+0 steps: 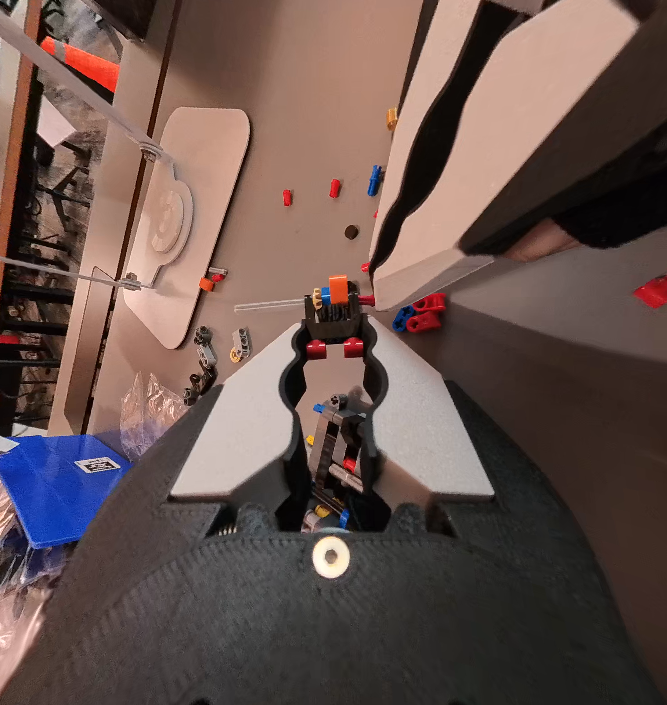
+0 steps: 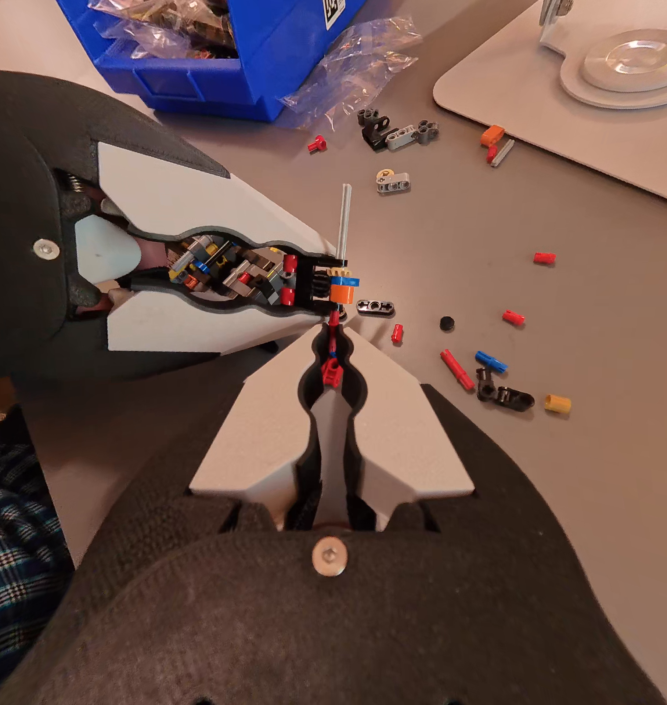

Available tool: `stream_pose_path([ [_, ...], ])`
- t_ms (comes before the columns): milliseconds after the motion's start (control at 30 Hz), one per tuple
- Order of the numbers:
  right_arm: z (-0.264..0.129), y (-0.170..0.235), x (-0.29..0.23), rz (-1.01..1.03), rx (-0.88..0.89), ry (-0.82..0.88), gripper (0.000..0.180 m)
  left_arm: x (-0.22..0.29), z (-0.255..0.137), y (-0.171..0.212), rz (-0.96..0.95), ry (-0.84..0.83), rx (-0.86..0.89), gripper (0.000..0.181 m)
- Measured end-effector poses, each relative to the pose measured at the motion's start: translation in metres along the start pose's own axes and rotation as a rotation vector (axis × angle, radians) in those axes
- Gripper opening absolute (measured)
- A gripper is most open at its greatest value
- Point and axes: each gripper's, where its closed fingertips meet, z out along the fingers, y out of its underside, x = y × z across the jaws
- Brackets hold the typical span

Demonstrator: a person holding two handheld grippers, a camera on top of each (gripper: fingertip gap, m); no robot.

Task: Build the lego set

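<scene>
My left gripper [image 1: 334,330] is shut on a partly built lego assembly [image 1: 334,316]. The assembly has a black frame with a black gear, a tan gear, a blue bush and an orange cylinder [image 2: 341,293] on a long pale axle [image 2: 345,217]. Its grey and black body lies back between the left fingers [image 2: 229,278]. My right gripper [image 2: 334,329] is shut on a red pin [image 2: 334,319], and a red connector [image 2: 332,372] sits farther back between its fingers. The pin's tip meets the side of the black frame. In the left wrist view the right gripper [image 1: 374,292] comes in from the upper right.
Loose red pins [image 2: 513,317], a blue pin [image 2: 491,361], black connectors [image 2: 505,396], a yellow bush [image 2: 557,403] and grey beams [image 2: 393,184] lie on the grey table. A blue bin [image 2: 217,76] with plastic bags stands at the back. A white mat [image 2: 553,126] with a clear stand is at the back right. Only a small space, under 4 cm, lies between the two pairs of fingers. From the right gripper's tips to the yellow bush [image 2: 557,403] is close to 11 cm. Seen from the left wrist view [image 1: 392,114] as well.
</scene>
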Motion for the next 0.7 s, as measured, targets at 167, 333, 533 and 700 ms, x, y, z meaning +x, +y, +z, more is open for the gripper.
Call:
stream_pose_path([
  [167, 0.0003, 0.0004, 0.0007, -0.001, -0.003, 0.008, 0.0, 0.0039, -0.0022, -0.0025, 0.041, -0.011, 0.0, 0.024],
  [333, 0.002, 0.002, -0.0021, -0.018, -0.014, 0.001, 0.0, 0.0047, -0.002, 0.0018, 0.039, 0.002, 0.003, 0.025],
  [533, 0.0018, 0.001, -0.0018, -0.002, -0.009, -0.012, 0.0, 0.0026, -0.0001, 0.0011, 0.04, -0.006, 0.016, 0.025],
  [700, 0.004, 0.0043, -0.0042, -0.006, -0.034, -0.033, 0.0, 0.0057, 0.0008, 0.0044, 0.016, 0.023, 0.025, 0.025],
])
